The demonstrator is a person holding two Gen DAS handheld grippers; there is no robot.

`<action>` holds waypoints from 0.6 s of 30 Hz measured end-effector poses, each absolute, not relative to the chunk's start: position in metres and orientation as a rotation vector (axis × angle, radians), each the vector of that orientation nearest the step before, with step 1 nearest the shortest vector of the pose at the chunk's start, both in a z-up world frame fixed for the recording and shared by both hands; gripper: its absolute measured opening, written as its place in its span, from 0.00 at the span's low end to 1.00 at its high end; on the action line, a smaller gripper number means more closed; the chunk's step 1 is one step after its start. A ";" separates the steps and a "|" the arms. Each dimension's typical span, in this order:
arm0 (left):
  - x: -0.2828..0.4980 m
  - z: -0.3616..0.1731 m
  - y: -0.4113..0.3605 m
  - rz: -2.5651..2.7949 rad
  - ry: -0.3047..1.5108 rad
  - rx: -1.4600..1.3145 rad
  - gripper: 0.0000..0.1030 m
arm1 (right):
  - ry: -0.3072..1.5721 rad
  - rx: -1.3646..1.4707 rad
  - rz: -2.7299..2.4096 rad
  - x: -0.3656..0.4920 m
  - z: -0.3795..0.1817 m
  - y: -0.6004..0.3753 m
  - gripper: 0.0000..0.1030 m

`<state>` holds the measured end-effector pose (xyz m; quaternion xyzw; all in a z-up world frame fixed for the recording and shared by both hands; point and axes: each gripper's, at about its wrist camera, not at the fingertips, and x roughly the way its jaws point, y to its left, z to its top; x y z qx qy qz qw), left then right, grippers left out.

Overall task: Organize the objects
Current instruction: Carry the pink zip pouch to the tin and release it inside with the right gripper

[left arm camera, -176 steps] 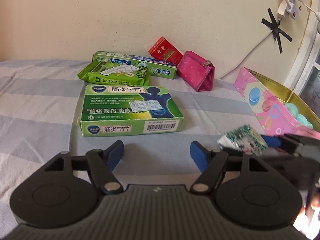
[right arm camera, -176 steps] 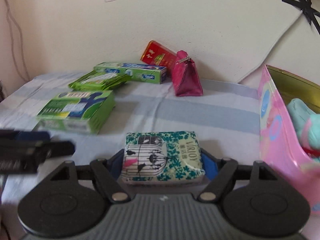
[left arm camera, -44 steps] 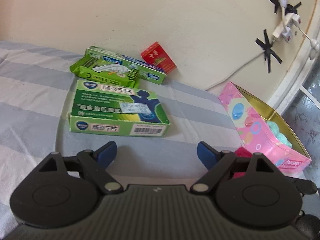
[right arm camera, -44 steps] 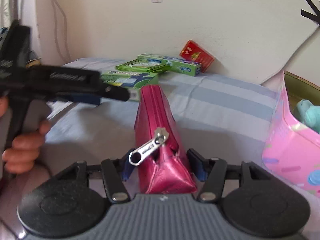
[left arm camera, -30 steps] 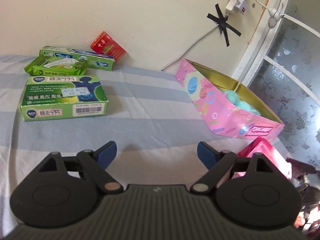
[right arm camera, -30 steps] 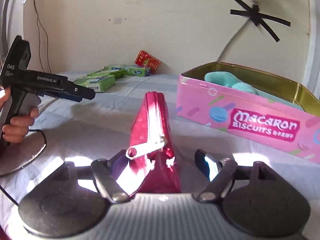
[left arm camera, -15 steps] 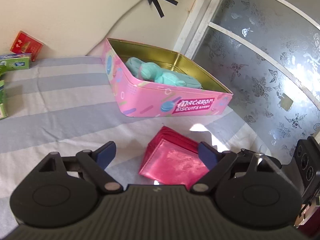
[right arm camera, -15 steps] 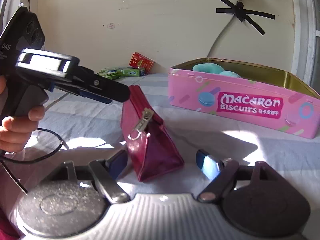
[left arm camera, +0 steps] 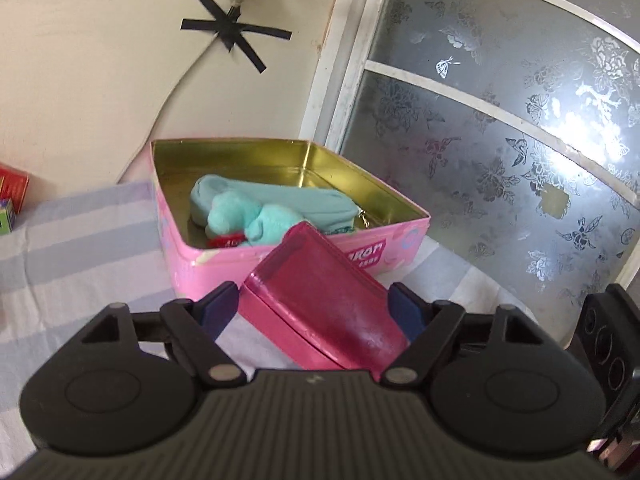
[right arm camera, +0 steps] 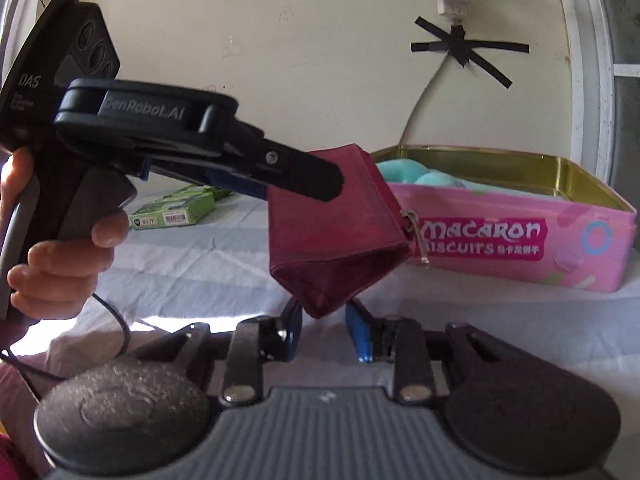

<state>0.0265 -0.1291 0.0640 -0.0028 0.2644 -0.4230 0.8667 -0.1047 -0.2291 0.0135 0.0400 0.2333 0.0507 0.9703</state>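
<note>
The left claw has just closed and pinches the pink pouch in front of the tin's near rim; the right claw is pressed together, empty, below the pouch.

The left claw, just closing, holds a pink pouch before a pink tin with teal socks inside, on a striped bed.

The pouch hangs above the bed, just before the biscuit tin; socks lie in the tin, boxes far left
</note>
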 end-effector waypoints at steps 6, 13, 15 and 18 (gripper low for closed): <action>0.033 0.050 -0.151 -0.962 0.656 0.002 0.76 | 0.464 0.112 0.099 -0.097 0.014 -0.241 0.23; 0.030 0.052 -0.173 -0.967 0.640 0.053 0.72 | 0.418 0.070 0.068 -0.094 0.023 -0.245 0.25; 0.032 0.058 -0.174 -0.970 0.619 0.050 0.72 | 0.409 0.059 0.052 -0.090 0.026 -0.247 0.25; 0.033 0.070 -0.179 -0.971 0.576 0.055 0.71 | 0.382 0.041 0.038 -0.083 0.037 -0.250 0.25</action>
